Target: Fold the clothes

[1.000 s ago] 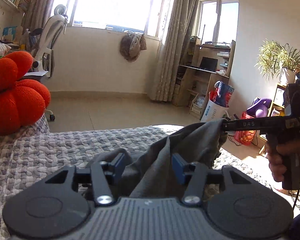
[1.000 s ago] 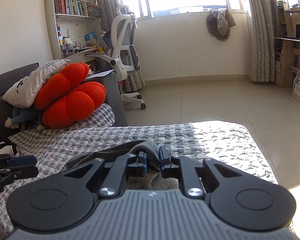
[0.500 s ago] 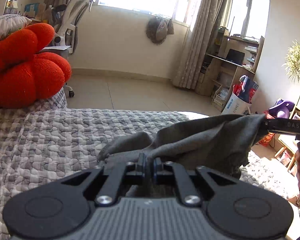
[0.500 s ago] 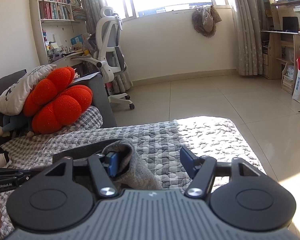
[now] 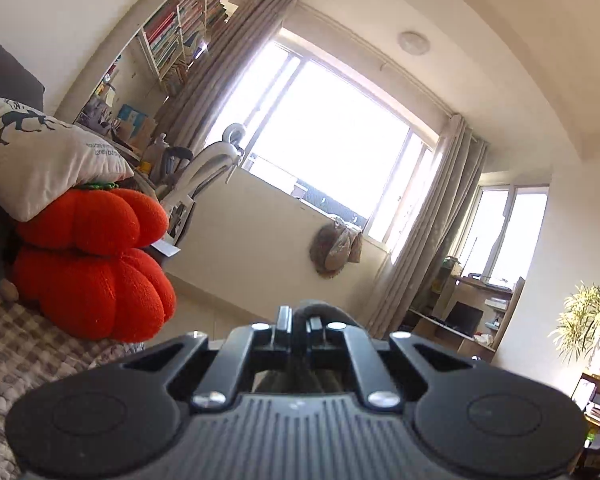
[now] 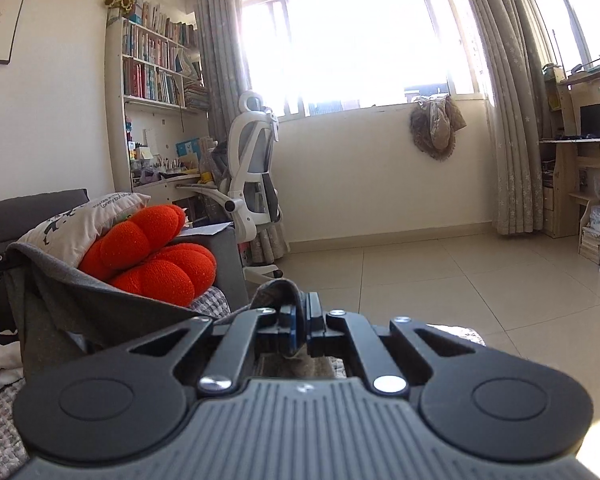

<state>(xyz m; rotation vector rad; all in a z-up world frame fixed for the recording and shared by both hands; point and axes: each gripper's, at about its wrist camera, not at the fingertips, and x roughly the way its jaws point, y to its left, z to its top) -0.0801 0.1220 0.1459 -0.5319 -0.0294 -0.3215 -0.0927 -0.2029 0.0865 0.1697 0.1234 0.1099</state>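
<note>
1. Item: grey garment point(image 6: 84, 300). Location: lifted off the checked bed cover point(image 6: 0, 420), hanging in front of the orange pumpkin cushion point(image 6: 156, 256) and partly screening its lower left side in the right wrist view. One end is pinched in each gripper.

2. Right gripper point(image 6: 299, 320): jaws closed down to the thickness of the cloth, with a fold of the garment bulging above the blue pads. The held corner lies to the right of the cushion and lower than it.

3. Left gripper point(image 5: 298, 322): jaws likewise drawn together on a dark hump of the same cloth, which rises just past the fingertips. In the right wrist view the garment's far top corner runs off the left edge, level with the white printed pillow point(image 6: 80, 220) that rests on the cushion; a dark object there may be this gripper, though I cannot tell.

4. Governing relation: the garment's long axis runs between the two pinched ends, its top edge sloping from high left of the cushion down to low right. Neither hand is nearer; both already hold it.

5. Pose: the right gripper points roughly level across the room toward the window wall point(image 6: 360, 184). The left view is strongly tilted, suggesting a rolled wrist aimed slightly upward.

6. Judgement: the next move probably needs the two ends levelled and the cloth pulled taut.
</note>
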